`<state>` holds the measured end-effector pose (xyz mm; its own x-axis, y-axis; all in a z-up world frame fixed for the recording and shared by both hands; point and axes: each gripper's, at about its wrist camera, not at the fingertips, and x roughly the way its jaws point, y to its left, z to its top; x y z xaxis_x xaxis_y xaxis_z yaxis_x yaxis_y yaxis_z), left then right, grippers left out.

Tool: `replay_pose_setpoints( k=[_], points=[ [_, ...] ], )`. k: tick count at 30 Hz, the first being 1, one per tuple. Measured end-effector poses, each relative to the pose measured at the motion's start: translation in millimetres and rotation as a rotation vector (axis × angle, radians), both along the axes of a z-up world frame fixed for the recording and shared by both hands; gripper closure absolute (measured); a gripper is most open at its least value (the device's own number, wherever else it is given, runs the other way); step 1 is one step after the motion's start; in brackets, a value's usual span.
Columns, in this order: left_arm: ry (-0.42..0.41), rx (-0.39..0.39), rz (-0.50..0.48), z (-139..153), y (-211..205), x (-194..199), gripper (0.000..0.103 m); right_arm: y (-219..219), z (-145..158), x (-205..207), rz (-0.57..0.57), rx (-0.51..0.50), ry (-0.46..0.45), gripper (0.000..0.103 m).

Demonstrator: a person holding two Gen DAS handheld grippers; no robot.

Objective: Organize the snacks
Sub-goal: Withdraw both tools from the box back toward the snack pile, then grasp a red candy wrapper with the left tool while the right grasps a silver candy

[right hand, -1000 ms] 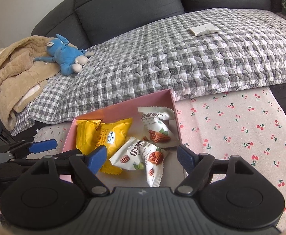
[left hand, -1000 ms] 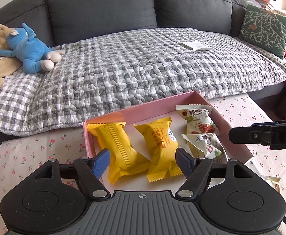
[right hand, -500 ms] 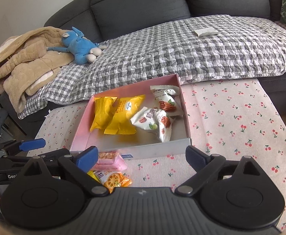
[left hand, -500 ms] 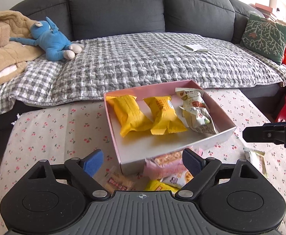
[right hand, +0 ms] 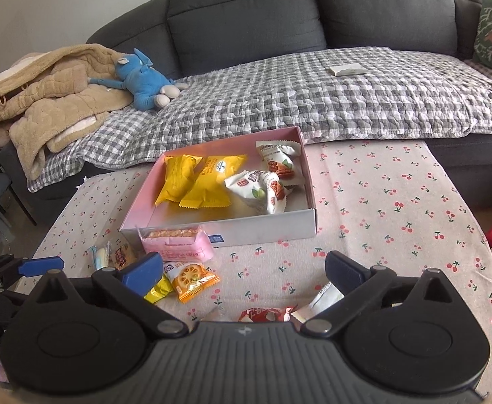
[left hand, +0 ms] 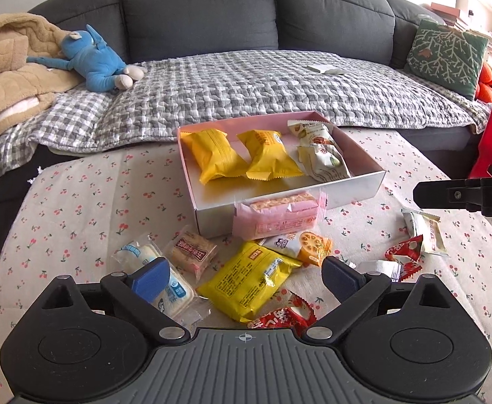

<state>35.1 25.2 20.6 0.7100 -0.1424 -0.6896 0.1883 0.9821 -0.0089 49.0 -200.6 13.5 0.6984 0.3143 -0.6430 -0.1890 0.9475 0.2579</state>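
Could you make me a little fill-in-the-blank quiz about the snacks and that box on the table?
1. The pink box holds ____ yellow packets and two white nut packets.
2. The pink wafer packet leans against the box's ____ wall.
3. The plush toy lying on the sofa is ____ in colour.
4. Neither the left gripper nor the right gripper holds anything; both stand ____.

Missing words: two; near (front); blue; open

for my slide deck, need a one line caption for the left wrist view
Open left claw over loose snacks on the cherry-print tablecloth, four packets already in the box.
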Motion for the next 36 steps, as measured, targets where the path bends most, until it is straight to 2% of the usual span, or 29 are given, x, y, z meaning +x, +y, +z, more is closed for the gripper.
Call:
replay_pose_setpoints(
  k=[8, 15, 21, 24, 27, 29, 34, 36],
  points=[
    [-0.027, -0.001, -0.002, -25.3, 7.8, -13.3, 0.004, 1.9, -19.0, -16.7, 0.058, -0.120, -0.030, 0.000],
    [-0.041, -0.020, -0.044, -40.3, 7.3, -29.2, 0.004, 12.4, -34.9, -37.0, 0.151, -0.209, -0.052, 0.000],
    [-0.031, -0.040, -0.108, -48.5, -0.7, -41.2, 0.005, 22.0, -44.9, -50.6, 0.230, -0.273, -0.080, 0.000],
    [-0.035, -0.047, -0.155, -53.9, -7.4, -44.9, 0.006, 22.4, -47.8, -50.5, 0.234, -0.277, -0.091, 0.001],
    [-0.032, -0.060, -0.178, -58.7, -11.6, -44.9, 0.008, 22.5, -52.1, -47.9, 0.233, -0.270, -0.100, 0.006],
    [-0.029, -0.062, -0.187, -61.0, -14.3, -43.1, 0.014, 22.9, -56.2, -44.3, 0.234, -0.267, -0.087, 0.015],
    [-0.041, -0.065, -0.170, -64.7, -14.5, -38.3, 0.023, 22.8, -65.0, -36.7, 0.228, -0.280, -0.054, 0.026],
    [-0.039, -0.061, -0.160, -67.4, -13.3, -35.3, 0.023, 23.9, -68.0, -33.5, 0.232, -0.283, -0.043, 0.030]
  ],
)
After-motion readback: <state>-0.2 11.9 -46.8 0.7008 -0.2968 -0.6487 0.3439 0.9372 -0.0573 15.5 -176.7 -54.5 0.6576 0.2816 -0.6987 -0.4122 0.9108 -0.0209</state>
